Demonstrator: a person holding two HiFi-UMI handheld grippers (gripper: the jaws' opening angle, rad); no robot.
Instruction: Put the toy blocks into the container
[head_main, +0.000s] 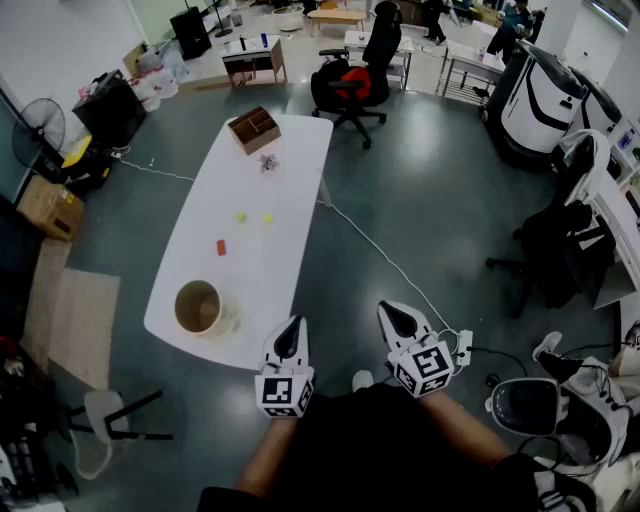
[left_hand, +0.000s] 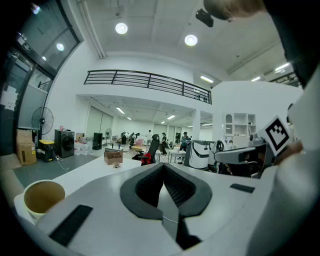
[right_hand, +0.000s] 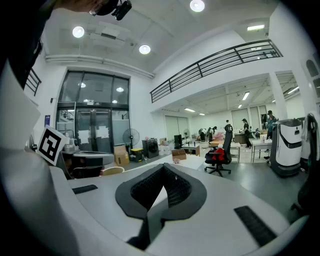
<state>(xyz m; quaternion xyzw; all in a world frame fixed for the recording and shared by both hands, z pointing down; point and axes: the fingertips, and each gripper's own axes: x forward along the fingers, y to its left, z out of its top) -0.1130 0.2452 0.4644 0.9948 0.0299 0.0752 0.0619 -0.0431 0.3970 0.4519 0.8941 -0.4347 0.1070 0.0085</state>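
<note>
Forearms (head_main: 268, 462) reach up from the bottom centre, holding the left gripper (head_main: 293, 326) and right gripper (head_main: 390, 312) nearly level, jaws clenched on nothing. Lower left on the white table (head_main: 250, 275), the tan round container (head_main: 178, 300) looks empty. A red block (head_main: 221, 247) and two yellow blocks (head_main: 241, 216) lie mid-table.

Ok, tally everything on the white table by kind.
Paper cup: 1
Wooden box: 1
Red block: 1
Yellow blocks: 2
Pinkish piece, kind unclear: 1
Total: 6
</note>
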